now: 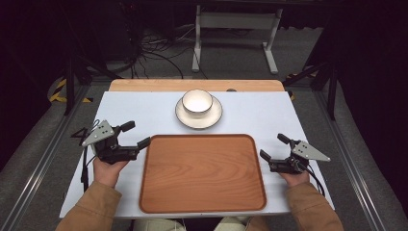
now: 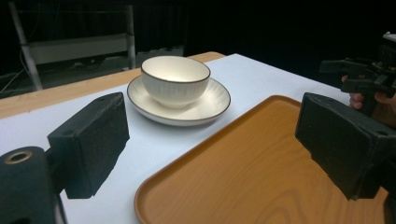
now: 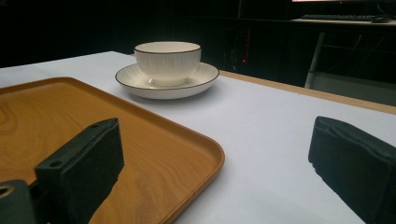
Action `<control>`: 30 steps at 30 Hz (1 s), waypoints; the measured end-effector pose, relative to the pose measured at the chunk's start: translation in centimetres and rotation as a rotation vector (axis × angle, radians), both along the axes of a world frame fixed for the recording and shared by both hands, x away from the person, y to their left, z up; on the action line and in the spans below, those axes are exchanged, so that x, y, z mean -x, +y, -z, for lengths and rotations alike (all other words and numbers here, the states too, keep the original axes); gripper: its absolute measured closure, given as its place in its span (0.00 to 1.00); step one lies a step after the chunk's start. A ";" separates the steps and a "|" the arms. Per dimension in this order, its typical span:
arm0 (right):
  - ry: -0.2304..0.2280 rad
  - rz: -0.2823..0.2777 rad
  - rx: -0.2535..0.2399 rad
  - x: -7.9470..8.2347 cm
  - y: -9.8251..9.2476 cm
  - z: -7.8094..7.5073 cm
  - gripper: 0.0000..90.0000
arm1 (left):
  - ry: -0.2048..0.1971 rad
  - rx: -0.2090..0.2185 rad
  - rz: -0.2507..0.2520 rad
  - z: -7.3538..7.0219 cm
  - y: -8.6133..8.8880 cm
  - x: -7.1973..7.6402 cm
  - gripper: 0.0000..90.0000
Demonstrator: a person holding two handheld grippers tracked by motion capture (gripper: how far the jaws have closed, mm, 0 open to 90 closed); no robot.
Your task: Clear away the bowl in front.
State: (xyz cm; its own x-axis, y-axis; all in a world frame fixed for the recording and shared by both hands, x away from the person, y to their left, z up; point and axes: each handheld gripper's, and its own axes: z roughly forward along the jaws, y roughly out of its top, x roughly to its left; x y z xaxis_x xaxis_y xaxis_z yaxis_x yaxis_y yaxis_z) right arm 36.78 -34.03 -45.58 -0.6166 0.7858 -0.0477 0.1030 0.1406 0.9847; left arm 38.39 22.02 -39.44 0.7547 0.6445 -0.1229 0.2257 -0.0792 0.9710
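Both grippers, left gripper (image 1: 134,134) and right gripper (image 1: 273,147), are standing wide-jawed and empty; the white ribbed bowl (image 1: 197,101) on its saucer (image 1: 183,117) is lying far, slightly nearer the left.

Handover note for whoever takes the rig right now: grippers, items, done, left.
Left gripper: open, holding nothing, at the left edge of the wooden tray.
Right gripper: open, holding nothing, at the tray's right edge.
White ribbed bowl sits on the white saucer, behind the tray on the white tabletop.
Done: nothing moved; nothing on the tray.
Left: probably the bowl and saucer go onto the tray.
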 end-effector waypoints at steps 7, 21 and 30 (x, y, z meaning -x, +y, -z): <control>0.001 0.000 -0.002 0.0 0.0 0.0 0.04 | 0.007 -0.006 0.027 -0.8 -1.6 -1.3 0.12; 0.002 -0.001 -0.003 0.0 0.0 0.0 0.04 | 0.000 -0.031 0.070 -2.2 -4.3 -4.1 0.11; 0.002 -0.002 -0.001 0.0 0.0 0.0 0.04 | 0.000 -0.055 0.094 -3.1 -6.5 -5.8 0.11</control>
State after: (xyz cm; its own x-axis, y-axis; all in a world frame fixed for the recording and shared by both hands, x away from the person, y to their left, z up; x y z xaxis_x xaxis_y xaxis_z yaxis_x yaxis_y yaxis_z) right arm 36.80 -34.05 -45.58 -0.6183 0.7846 -0.0459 0.1045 0.1400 0.9846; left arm 44.18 15.54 -36.39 0.8123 0.5763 -0.0894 0.2150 -0.1534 0.9645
